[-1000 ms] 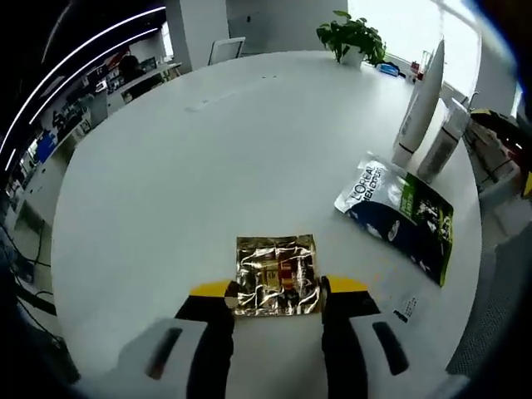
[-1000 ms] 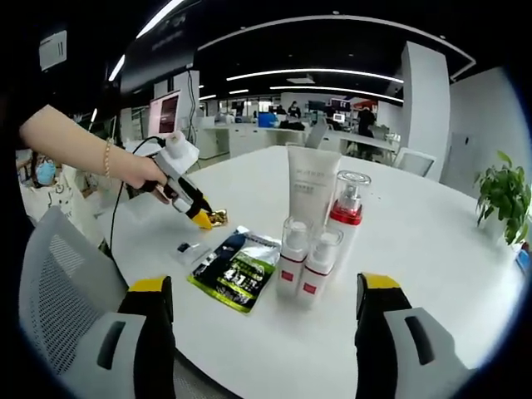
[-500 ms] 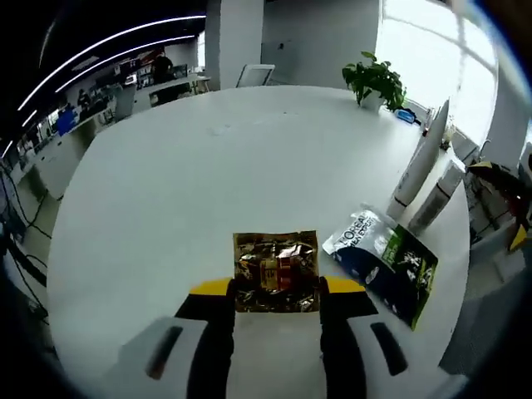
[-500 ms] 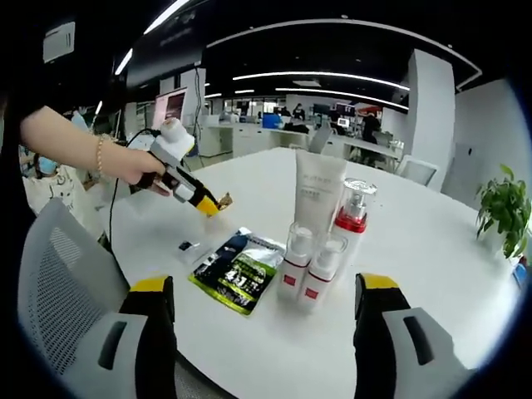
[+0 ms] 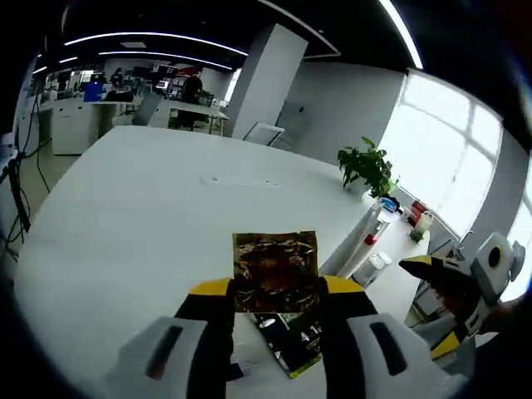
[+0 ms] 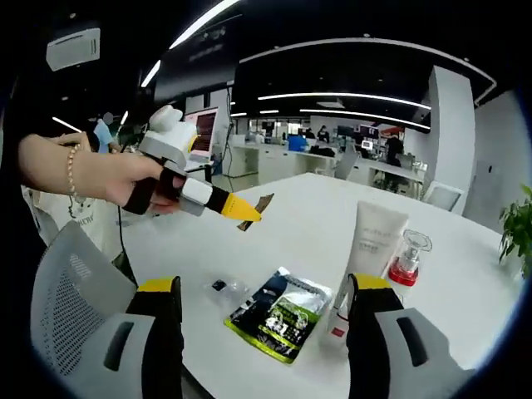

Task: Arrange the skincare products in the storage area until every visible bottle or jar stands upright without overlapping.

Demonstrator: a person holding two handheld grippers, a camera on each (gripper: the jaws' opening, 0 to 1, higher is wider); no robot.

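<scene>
The left gripper (image 5: 274, 287) was clenched on a crinkled gold foil sachet (image 5: 275, 270), held up off the round white worktop (image 5: 125, 216); the sachet's print was too dark and creased to read. In the right gripper view the same gripper (image 6: 246, 210) came in from the left in a person's hand (image 6: 137, 179), with the sachet (image 6: 254, 208) seen edge-on as a thin brown sliver above the worktop (image 6: 299, 233).

The right gripper (image 6: 259, 287) hung released over the worktop's near edge, its jaws wide apart with nothing between them. Just past it lay a dark sachet with a green panel (image 6: 278, 312), flat near that edge; in the left gripper view that sachet (image 5: 291, 341) was largely hidden behind the left gripper's jaws. Beside it stood a white tube (image 6: 368, 249) and a clear pump bottle with a red collar (image 6: 405, 262), both upright. A small white bottle with a red label (image 6: 337, 326) was mostly covered by the right gripper's jaw, so I could not tell how it stood. A small clear packet (image 6: 223, 288) lay near the edge, its contents too tiny to make out.

A grey mesh chair (image 6: 62, 291) stood at the worktop's edge. A potted plant (image 5: 366, 169) sat at the far edge by bright windows. Around it stretched an open office with strip lights, desks and a white column.
</scene>
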